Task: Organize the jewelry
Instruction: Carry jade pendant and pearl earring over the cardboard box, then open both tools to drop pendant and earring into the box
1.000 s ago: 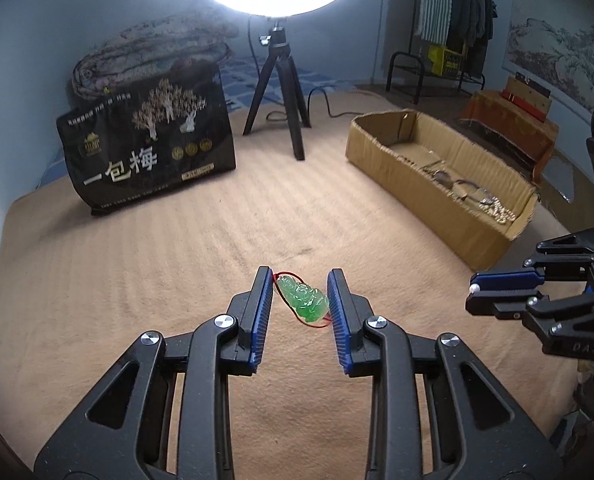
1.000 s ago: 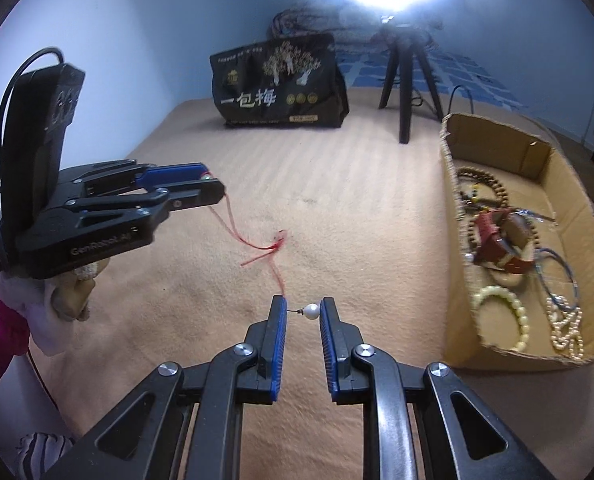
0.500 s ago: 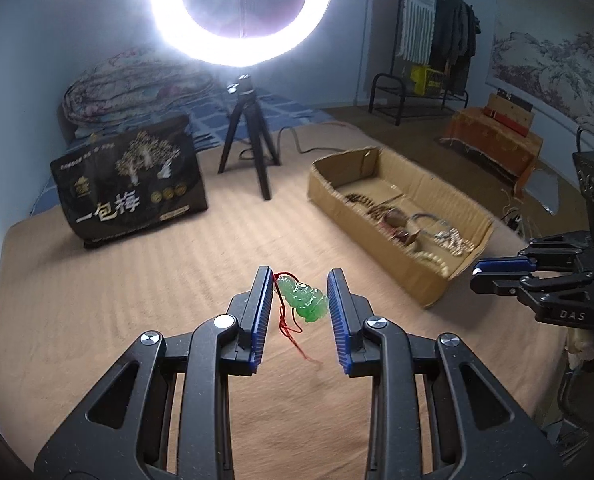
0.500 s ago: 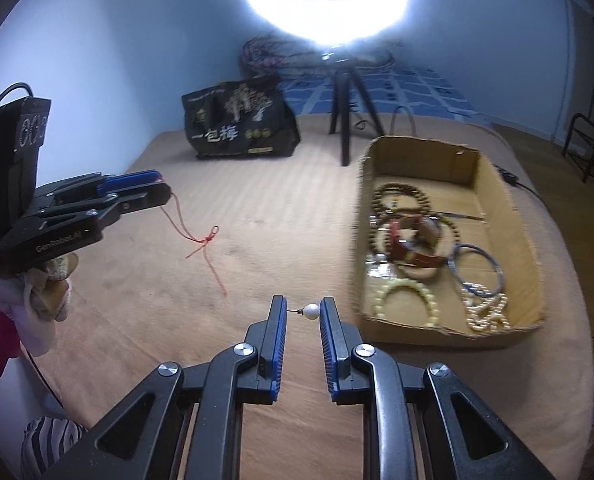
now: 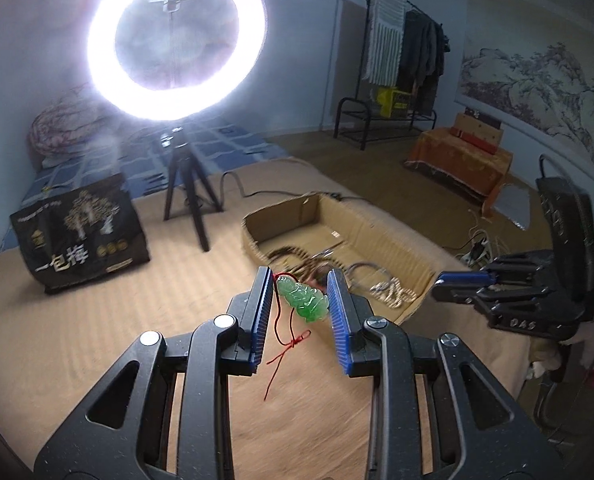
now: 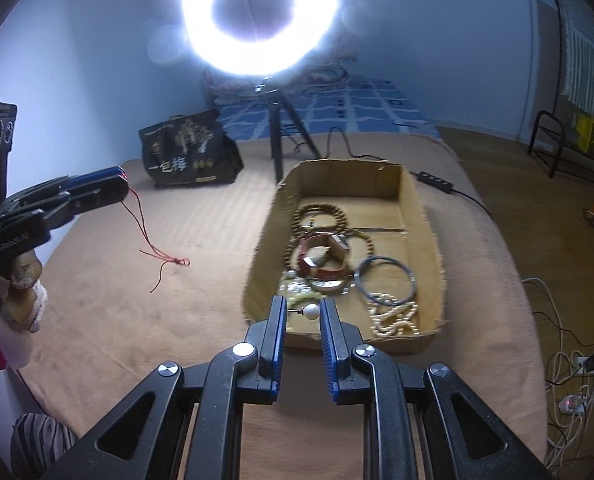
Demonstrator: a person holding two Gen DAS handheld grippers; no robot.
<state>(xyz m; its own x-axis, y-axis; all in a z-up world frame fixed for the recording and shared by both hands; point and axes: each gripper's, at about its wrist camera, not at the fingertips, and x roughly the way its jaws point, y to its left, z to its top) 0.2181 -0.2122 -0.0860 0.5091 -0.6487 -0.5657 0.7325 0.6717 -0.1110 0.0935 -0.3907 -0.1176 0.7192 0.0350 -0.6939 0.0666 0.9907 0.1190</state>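
The green pendant (image 5: 303, 299) sits pinched between the blue pads of your left tool (image 5: 300, 300), held up in the air, and its red cord (image 5: 287, 342) dangles below the fingers with a knot partway down and a loose end trailing. Your right tool (image 6: 302, 312) grips a pearl earring (image 6: 312, 311): the white bead presses against the right-hand pad and its thin post reaches across to the left-hand pad.

Just ahead of the right tool, and partly behind its fingertips, lies the open cardboard box (image 6: 263, 240) on the tan bed (image 6: 177, 240). Inside it you have wooden bead strands (image 6: 317, 216) at the far side, a red-brown bangle (image 6: 323, 258) in the middle, a dark thin bangle (image 6: 385, 280) to the right, and a pearl string (image 6: 393, 314) in the near right corner.

From the left tool the box lies ahead and slightly right, beyond the pendant. Your right tool appears there at the right edge. Far ahead stand a ring light (image 5: 177, 44) on a tripod and a black printed bag (image 5: 79, 236) to its left.
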